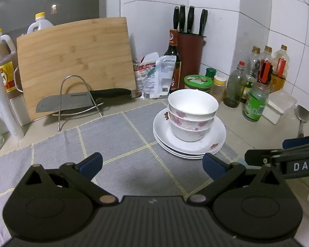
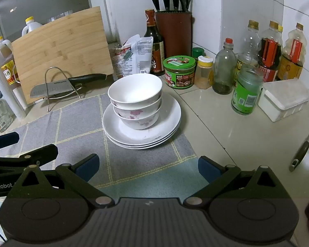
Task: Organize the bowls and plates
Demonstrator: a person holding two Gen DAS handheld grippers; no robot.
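So the whole thing hinges on where the pile sits: three nested bowls on top of a stack of plates, all on the grey mat, and it's dead ahead of the right claw, just a touch left of its centre line; from the left claw the same pile lies ahead but off to the right, so I'd say the right one is better lined up; round stuff, so no long axis to worry about, the stack just runs straight up; both claws are spread wide apart and holding nothing, pads well short of the plate rim; the right claw's arm pokes in beside the left one, so they're close neighbours; looks pretty much sorted already tbh.
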